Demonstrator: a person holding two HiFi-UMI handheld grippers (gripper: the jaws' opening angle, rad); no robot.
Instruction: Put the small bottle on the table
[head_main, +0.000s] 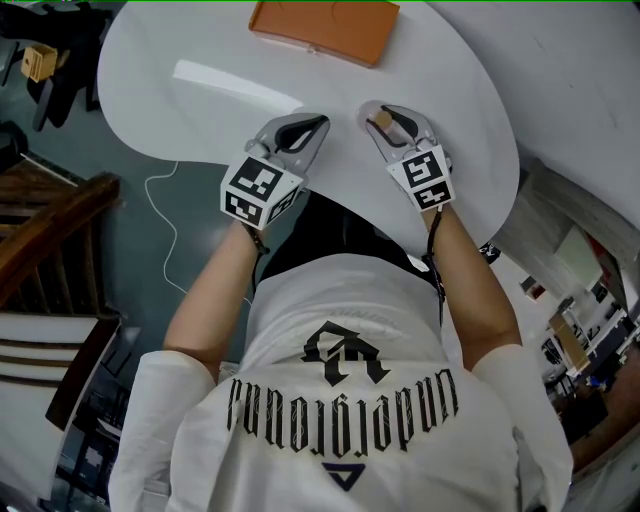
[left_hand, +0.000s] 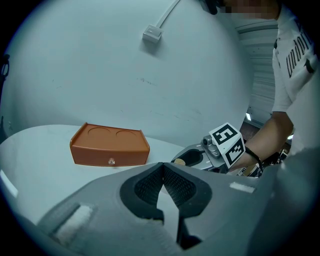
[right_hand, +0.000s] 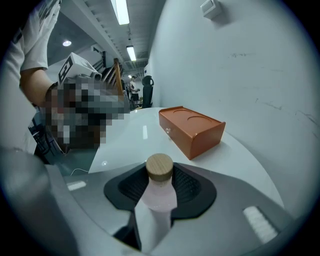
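The small bottle (right_hand: 159, 196) is pale pink with a round wooden cap (right_hand: 159, 166). It stands upright between the dark pads of my right gripper (right_hand: 160, 174), which is shut on it. In the head view that gripper (head_main: 388, 116) hovers over the near part of the white table (head_main: 200, 110), and the bottle's cap (head_main: 380, 120) shows between its jaws. My left gripper (head_main: 305, 126) is beside it on the left, with its jaws closed tip to tip and nothing in them. In the left gripper view its tips (left_hand: 163, 167) meet, and the right gripper (left_hand: 192, 157) is just beyond.
An orange box (head_main: 325, 28) with two round recesses on top and a small knob lies at the table's far side (left_hand: 110, 146) (right_hand: 192, 131). Wooden furniture (head_main: 40, 230) and a white cable (head_main: 165, 200) are on the floor at the left. A wall socket (left_hand: 152, 33) hangs above.
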